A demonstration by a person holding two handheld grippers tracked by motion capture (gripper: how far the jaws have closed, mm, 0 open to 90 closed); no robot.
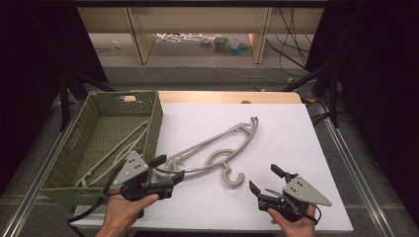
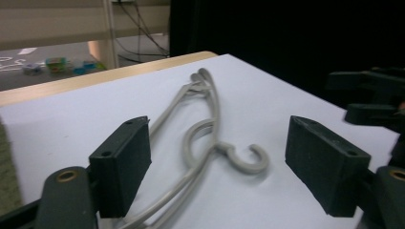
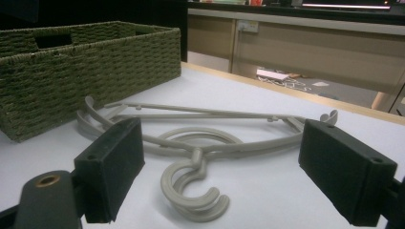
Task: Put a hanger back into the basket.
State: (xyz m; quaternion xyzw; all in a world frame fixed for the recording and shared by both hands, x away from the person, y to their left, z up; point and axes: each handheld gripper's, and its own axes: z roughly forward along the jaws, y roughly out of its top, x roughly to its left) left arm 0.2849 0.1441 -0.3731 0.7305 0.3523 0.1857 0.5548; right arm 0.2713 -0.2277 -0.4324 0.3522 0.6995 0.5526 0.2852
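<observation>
Grey plastic hangers (image 1: pixel 212 142), seemingly two stacked, lie flat on the white table top (image 1: pixel 291 143), hook (image 1: pixel 232 178) toward me. My left gripper (image 1: pixel 169 168) is open at the hangers' left end beside the basket. In the left gripper view (image 2: pixel 219 162) the hanger arm (image 2: pixel 210 105) runs between the wide jaws, close to the left one, with no pad pressing on it. My right gripper (image 1: pixel 263 178) is open just right of the hook, with nothing between its jaws. The right gripper view (image 3: pixel 229 167) looks over the hook (image 3: pixel 191 191) from a short distance.
A green woven basket (image 1: pixel 157 123) stands at the table's left, holding another grey hanger (image 1: pixel 118 148); its wall (image 3: pixel 95 57) is near the hangers' end. The right gripper's black jaws (image 2: pixel 372 95) sit at the far right in the left gripper view. Shelving and cables lie beyond the table's far edge.
</observation>
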